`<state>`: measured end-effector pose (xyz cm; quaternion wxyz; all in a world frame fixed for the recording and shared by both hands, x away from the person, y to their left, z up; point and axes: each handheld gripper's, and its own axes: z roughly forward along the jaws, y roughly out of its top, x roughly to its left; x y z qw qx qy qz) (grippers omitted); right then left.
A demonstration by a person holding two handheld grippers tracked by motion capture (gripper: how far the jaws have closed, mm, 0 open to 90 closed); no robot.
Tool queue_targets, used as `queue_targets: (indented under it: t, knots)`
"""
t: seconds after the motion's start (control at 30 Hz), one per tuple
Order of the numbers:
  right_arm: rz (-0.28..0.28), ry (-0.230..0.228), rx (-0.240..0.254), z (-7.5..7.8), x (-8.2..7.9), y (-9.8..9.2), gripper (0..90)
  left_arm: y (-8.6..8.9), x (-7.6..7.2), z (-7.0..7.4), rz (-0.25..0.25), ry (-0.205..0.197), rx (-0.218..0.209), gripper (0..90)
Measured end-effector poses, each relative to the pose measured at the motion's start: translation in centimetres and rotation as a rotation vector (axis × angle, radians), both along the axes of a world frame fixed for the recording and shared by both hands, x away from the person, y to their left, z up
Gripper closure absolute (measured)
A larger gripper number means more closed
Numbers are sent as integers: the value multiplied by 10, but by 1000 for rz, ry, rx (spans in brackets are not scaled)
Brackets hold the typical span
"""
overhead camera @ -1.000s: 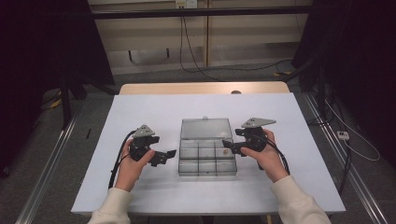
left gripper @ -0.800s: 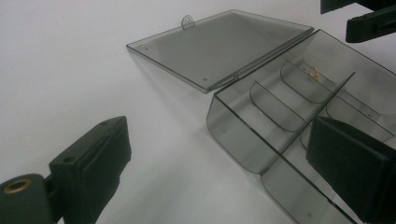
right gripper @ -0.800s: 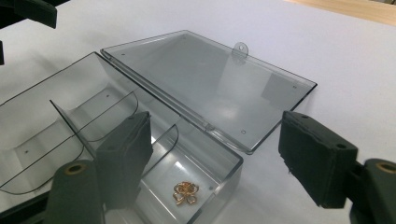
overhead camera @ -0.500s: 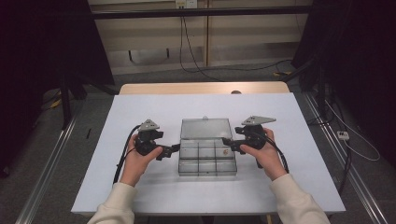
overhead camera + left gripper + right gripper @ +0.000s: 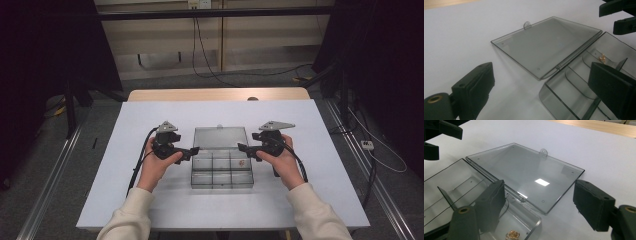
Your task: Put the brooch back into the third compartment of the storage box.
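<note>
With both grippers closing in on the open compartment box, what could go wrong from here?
1. The clear compartment box looks light; a nudge from the left gripper at its edge might slide it across the table.
2. The small gold piece lies loose in one compartment and might bounce out if the box is jolted.
3. The open lid lies flat; the right gripper could press on it and strain the hinge.

No lettering, label, brand mark, number or sign is showing legibly anywhere in these views. The clear compartment box lying between the left gripper and the right gripper is carrying no print on its flat-lying lid or its walls, and the black jaws of both grippers are bearing no markings. The white table around them is showing no writing either.
</note>
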<state>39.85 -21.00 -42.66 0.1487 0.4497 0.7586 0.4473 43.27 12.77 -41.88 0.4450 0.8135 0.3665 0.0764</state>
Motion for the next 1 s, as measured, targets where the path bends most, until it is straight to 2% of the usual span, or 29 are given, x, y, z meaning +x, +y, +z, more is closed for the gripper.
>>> queue_targets:
  t: [0.23,0.37,0.57,0.67,0.77,0.87,0.97,1.0]
  knots:
    - [-13,2,2,-3,8,0,257,-9,13,-4,23,9,-17,69]
    - [-20,3,4,-4,12,1,257,-14,22,-8,40,32,-11,72]
    - [-34,20,11,-10,20,1,259,-17,32,-12,62,59,-35,72]
    - [-51,27,16,-13,25,1,259,-20,38,-16,81,62,-27,78]
    - [-60,30,7,-16,30,3,266,-23,42,-20,95,85,-31,89]
    - [-63,41,12,-20,35,6,266,-28,47,-25,117,102,4,102]
    - [-72,58,14,-26,40,8,266,-30,50,-31,125,128,16,118]
    - [-76,64,10,-27,41,8,267,-31,52,-33,133,137,5,125]
